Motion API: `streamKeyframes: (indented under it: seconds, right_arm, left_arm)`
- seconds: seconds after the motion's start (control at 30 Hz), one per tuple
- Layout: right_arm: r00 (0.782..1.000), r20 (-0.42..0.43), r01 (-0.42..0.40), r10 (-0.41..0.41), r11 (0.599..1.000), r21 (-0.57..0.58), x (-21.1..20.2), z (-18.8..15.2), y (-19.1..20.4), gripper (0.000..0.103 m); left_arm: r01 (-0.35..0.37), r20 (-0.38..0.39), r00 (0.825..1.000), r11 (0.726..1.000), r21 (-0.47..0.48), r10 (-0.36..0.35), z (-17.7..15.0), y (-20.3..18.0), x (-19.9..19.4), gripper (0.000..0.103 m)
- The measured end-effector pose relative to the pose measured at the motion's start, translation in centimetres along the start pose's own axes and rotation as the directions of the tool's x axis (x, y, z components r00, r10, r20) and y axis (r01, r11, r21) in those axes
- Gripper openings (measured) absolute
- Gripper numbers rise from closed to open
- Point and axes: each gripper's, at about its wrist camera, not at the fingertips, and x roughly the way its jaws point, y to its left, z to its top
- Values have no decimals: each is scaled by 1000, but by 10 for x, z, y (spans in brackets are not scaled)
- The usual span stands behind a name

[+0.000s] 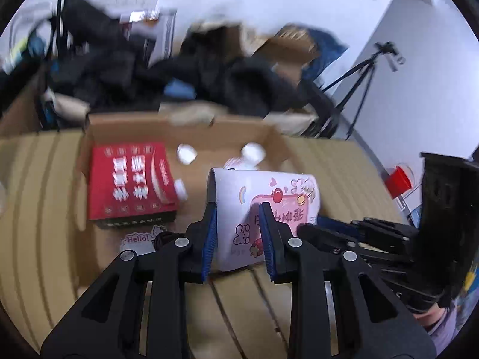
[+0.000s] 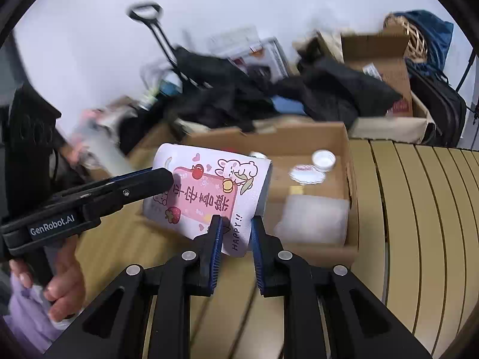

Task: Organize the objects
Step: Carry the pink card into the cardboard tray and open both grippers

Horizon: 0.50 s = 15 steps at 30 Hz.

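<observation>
A white bag point(image 1: 236, 191) printed with a pink label, a rabbit and a strawberry hangs over the near edge of an open cardboard box point(image 1: 134, 128). My left gripper point(image 1: 238, 236) is shut on one end of it, blue pads against both faces. In the right wrist view my right gripper point(image 2: 236, 230) is shut on the bag point(image 2: 209, 185) at its lower corner by the word HAPPY. The left gripper point(image 2: 161, 176) clamps the bag's left edge there, and a hand point(image 2: 63, 284) holds it. The right gripper point(image 1: 314, 229) shows side-on at the right of the left wrist view.
In the box lie a red carton point(image 1: 128, 182), white caps point(image 1: 186, 154) and a translucent packet point(image 2: 314, 218). A Hello sticker point(image 1: 139, 239) lies near the left finger. The box stands on a slatted tan table point(image 2: 419, 209). Behind it are dark clothes point(image 1: 209, 77), more boxes and a tripod point(image 1: 365, 80).
</observation>
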Motion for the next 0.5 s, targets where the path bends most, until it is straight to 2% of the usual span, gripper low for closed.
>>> streamKeyframes:
  seconds: [0.07,0.13,0.17,0.2,0.27,0.37,0.43,0.5]
  right_arm:
    - [998,-47,29,-29,1000,-3,29,-1,-7,21]
    - [996,-87,27,-27,1000,1,47,-4,-11,21]
    - [993,-113,35,-34,999,8,58,-5,-11,21]
    - [994,-99,47,-46,999,0,61,-4,-10,22]
    - [993,-94,69,-71,997,-31,65,-2,-4,24]
    - [991,-112,73,-76,997,-30,70,0,1,26]
    - [991,-101,86,-89,996,-37,61,2,4,26]
    - [991,-68,109,-112,993,-49,39,6,11,29]
  left_arm:
    - [-30,-66,997,999,-14,29,-8,16,32,24]
    - [-41,-112,993,999,-19,39,-17,26,52,30]
    - [-41,-129,991,999,-14,38,-21,29,57,31]
    - [-23,-115,993,1000,-20,20,-25,32,58,34]
    - [6,-125,992,1000,-7,-7,-28,32,55,50]
    - [25,-79,997,1000,-11,-26,-26,32,32,63]
    - [-17,-56,998,1000,3,17,-22,29,10,70]
    - [-88,-37,995,996,19,89,-18,27,-11,70]
